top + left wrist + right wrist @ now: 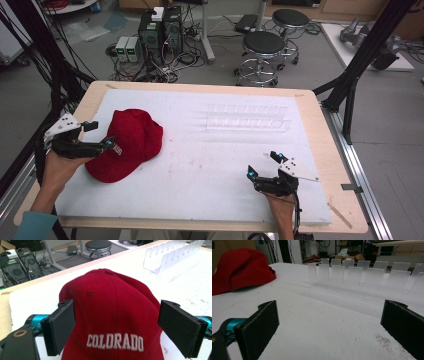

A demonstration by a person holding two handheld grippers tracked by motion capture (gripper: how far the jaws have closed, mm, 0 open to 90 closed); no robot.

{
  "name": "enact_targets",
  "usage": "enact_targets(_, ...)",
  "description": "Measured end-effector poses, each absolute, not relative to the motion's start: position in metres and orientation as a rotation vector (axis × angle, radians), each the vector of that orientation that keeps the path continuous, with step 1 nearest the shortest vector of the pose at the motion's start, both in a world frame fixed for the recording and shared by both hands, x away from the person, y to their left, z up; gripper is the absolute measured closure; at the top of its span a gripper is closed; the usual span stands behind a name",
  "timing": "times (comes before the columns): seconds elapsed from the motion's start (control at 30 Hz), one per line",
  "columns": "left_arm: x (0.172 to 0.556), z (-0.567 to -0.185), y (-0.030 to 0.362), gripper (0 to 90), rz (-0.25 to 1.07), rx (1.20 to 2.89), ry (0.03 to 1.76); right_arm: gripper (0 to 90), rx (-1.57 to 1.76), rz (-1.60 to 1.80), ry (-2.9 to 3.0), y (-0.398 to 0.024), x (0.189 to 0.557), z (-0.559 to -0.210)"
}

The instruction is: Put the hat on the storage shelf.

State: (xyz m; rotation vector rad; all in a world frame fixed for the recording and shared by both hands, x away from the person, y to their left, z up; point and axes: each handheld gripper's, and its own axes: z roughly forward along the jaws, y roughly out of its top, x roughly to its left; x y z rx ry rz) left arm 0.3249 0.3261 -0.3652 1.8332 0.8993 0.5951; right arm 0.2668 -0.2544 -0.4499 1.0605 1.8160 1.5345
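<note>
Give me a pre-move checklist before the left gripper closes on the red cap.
1. Left gripper open: ok, jaws spread wide.
2. Red cap between its jaws: ok, the front panel with the lettering sits in the gap.
3. Pads touching fabric: cannot tell.
4. Cap clear of the clear plastic rack: ok, they lie apart on the white mat.
5. Right gripper out of the way: ok, open, over bare mat.

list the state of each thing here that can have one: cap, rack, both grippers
red Colorado cap: lying on the white board, crown up, not gripped
clear slotted rack: standing upright, slots empty
left gripper: open, jaws either side of the cap's front
right gripper: open, holding nothing, apart from the rack
</note>
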Motion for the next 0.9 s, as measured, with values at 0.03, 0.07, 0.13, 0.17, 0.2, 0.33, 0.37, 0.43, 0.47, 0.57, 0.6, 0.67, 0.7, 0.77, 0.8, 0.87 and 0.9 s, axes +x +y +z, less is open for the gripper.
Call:
enact_targets(0.03,0.328,-0.365,0.325,15.1,0.589,1.843,0.902,0.6,1.061,1.535,1.816,-0.254,0.267,-0.450)
enact_targets(0.07,0.331,-0.364,0.324,15.1,0.582,1.849,0.907,0.6,1.061,1.535,1.817,-0.254,0.267,-0.450)
enact_targets(0.13,0.338,-0.365,0.323,15.1,0.570,1.878,0.923,0.6,1.064,1.536,1.816,-0.255,0.267,-0.450)
enact_targets(0.17,0.343,-0.365,0.321,15.1,0.567,1.895,0.943,0.6,1.064,1.538,1.814,-0.255,0.267,-0.450)
enact_targets(0.2,0.346,-0.365,0.320,15.1,0.562,1.909,0.947,0.6,1.064,1.537,1.816,-0.255,0.267,-0.450)
enact_targets(0.33,0.357,-0.363,0.314,15.2,0.559,1.972,0.964,0.6,1.068,1.535,1.813,-0.255,0.267,-0.450)
enact_targets(0.37,0.360,-0.363,0.312,15.2,0.548,1.991,0.968,0.6,1.068,1.536,1.812,-0.255,0.267,-0.450)
enact_targets(0.43,0.365,-0.364,0.309,15.2,0.548,2.014,0.979,0.6,1.066,1.535,1.811,-0.255,0.267,-0.450)
enact_targets(0.47,0.367,-0.364,0.307,15.3,0.546,2.020,0.987,0.6,1.067,1.535,1.813,-0.254,0.267,-0.450)
enact_targets(0.57,0.371,-0.368,0.304,15.5,0.531,2.042,1.002,0.6,1.064,1.534,1.813,-0.254,0.267,-0.450)
enact_targets(0.6,0.371,-0.368,0.304,16.0,0.531,2.042,1.002,0.6,1.066,1.535,1.813,-0.254,0.267,-0.450)
enact_targets(0.67,0.372,-0.370,0.303,16.4,0.528,2.055,1.002,0.6,1.072,1.535,1.810,-0.254,0.267,-0.450)
enact_targets(0.7,0.373,-0.371,0.301,16.8,0.531,2.059,0.991,0.6,1.072,1.535,1.810,-0.254,0.267,-0.450)
enact_targets(0.77,0.374,-0.372,0.300,19.9,0.520,2.072,0.983,0.6,1.073,1.534,1.809,-0.254,0.267,-0.450)
enact_targets(0.8,0.374,-0.372,0.300,19.9,0.520,2.072,0.983,0.6,1.071,1.533,1.809,-0.254,0.267,-0.450)
enact_targets(0.87,0.375,-0.375,0.297,20.1,0.503,2.100,0.977,0.6,1.068,1.532,1.810,-0.254,0.267,-0.450)
enact_targets(0.9,0.376,-0.378,0.295,20.5,0.495,2.124,0.979,0.6,1.065,1.530,1.812,-0.254,0.267,-0.450)
